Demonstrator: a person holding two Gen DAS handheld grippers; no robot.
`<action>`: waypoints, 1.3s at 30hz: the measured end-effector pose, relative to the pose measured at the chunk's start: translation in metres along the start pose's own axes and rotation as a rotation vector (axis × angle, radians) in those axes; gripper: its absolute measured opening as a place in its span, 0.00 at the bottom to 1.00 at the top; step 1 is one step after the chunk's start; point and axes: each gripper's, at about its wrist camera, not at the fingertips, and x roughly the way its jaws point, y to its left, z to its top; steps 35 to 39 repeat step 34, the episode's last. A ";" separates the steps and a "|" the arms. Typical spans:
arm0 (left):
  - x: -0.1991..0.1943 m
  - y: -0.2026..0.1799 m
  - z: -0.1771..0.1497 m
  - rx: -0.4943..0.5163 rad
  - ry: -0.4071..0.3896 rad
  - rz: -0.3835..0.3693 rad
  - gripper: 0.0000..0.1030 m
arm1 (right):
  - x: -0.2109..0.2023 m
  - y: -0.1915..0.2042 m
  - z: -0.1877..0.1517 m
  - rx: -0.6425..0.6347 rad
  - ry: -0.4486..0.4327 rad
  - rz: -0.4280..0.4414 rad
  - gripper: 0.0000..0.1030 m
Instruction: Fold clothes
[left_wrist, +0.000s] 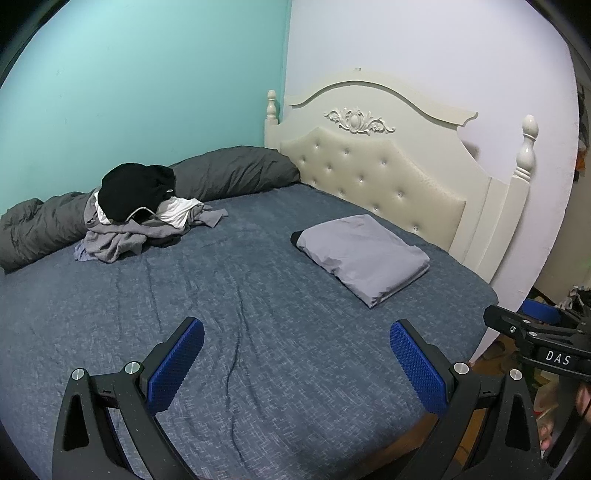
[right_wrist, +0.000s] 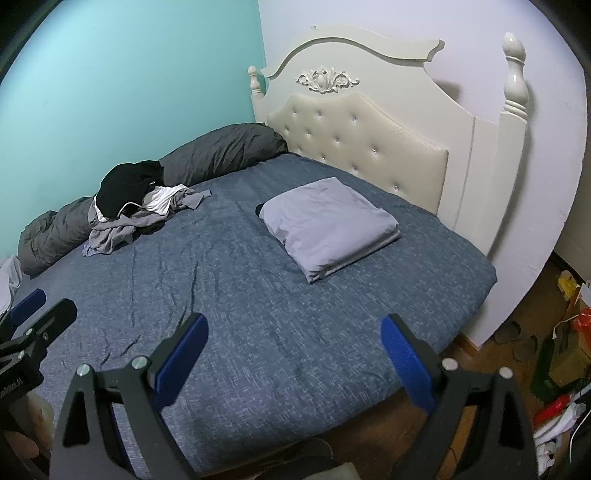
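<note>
Both tools empty w/ jaws spread wide: left tool (left_wrist: 297, 363) hangs over the near part of the bed (left_wrist: 258, 369), right tool (right_wrist: 295, 358) likewise in its own view. Unfolded clothes pile (left_wrist: 144, 218) sits at left-centre of the left wrist frame, against the rolled grey duvet (left_wrist: 229, 173) along the teal wall; a black garment (left_wrist: 135, 190) is on top, white and grey pieces under it. One folded lilac-grey garment (left_wrist: 364, 258) lies right of centre, near the headboard (left_wrist: 373, 173), w/ something dark just showing beneath its far corner. Judged: all soft, light, limp fabric, will sag and drag when lifted, prob. not slippery; pieces look tangled, so one pull may bring others along. Best hold is likely an edge or hem of the black top piece, pinched w/ one tool, then a second edge w/ the other to spread it. Lots of open bedsheet btwn pile and folded piece for laying flat. Bed edge drops to the cluttered floor (right_wrist: 561, 332) at lower right, so keep fabric inboard.
</note>
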 end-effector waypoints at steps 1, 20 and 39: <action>0.001 -0.001 0.000 -0.001 0.001 -0.002 1.00 | 0.001 -0.001 0.000 0.000 0.001 -0.001 0.92; 0.017 -0.011 0.007 0.008 0.012 -0.017 1.00 | 0.009 -0.015 0.002 0.010 0.007 -0.023 0.92; 0.018 -0.013 0.008 0.013 0.002 -0.019 0.99 | 0.010 -0.016 0.002 0.014 0.008 -0.026 0.92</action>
